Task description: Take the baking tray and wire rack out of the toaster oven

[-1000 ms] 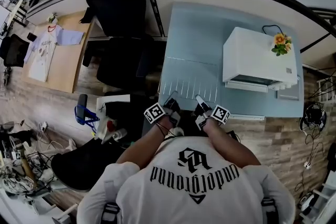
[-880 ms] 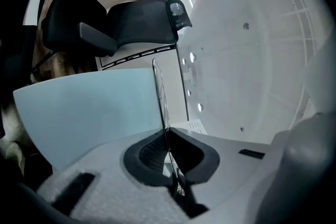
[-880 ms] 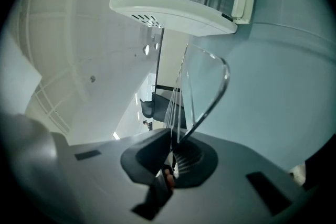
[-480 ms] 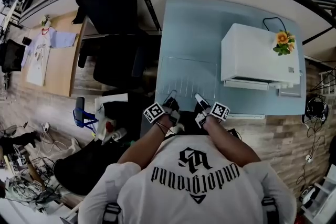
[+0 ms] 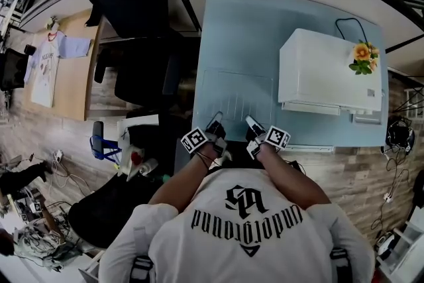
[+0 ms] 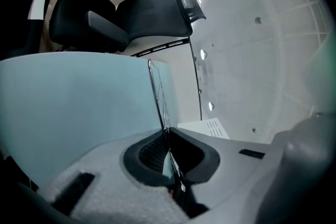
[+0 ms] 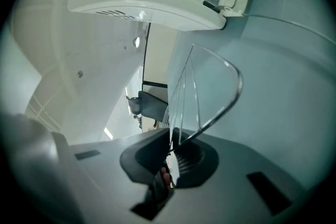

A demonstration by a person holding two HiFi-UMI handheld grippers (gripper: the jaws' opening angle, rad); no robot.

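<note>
Left gripper [image 5: 215, 120] and right gripper [image 5: 250, 122] both pinch the wire rack's [image 5: 236, 97] near edge, jaws nearly closed. Rack lies over the table [image 5: 245, 23], left of the toaster oven [image 5: 328, 69].

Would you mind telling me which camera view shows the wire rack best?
The head view: it shows the whole wire rack as a faint rectangle of bars over the table. The right gripper view gives only one rounded corner and a few bars; the left gripper view sees it edge-on, as a thin line.
</note>
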